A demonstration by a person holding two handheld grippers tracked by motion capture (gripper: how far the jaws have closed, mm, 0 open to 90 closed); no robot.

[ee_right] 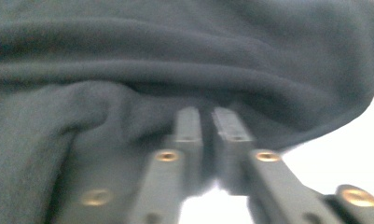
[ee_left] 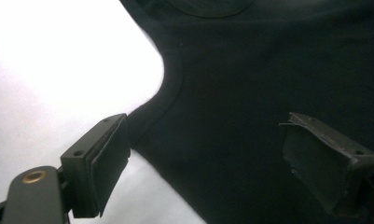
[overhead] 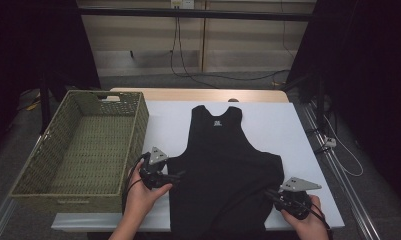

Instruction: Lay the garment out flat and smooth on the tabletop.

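Observation:
A black sleeveless top (overhead: 223,165) lies flat on the white table (overhead: 288,125), neck toward the far side. My left gripper (overhead: 180,176) sits at the top's left edge just below the armhole. In the left gripper view its jaws (ee_left: 203,123) stand wide open, one pad (ee_left: 105,163) at the curved armhole hem and the other over the dark cloth (ee_left: 250,70). My right gripper (overhead: 268,192) is at the lower right side of the top. In the right gripper view its jaws (ee_right: 205,112) are pressed together, with bunched folds of the fabric (ee_right: 175,56) gathered around the tips.
A green woven basket (overhead: 138,120) stands at the table's left side, close to my left hand. Bare white table surface lies right of the top and around its neck. Cables run across the floor beyond the table's far edge.

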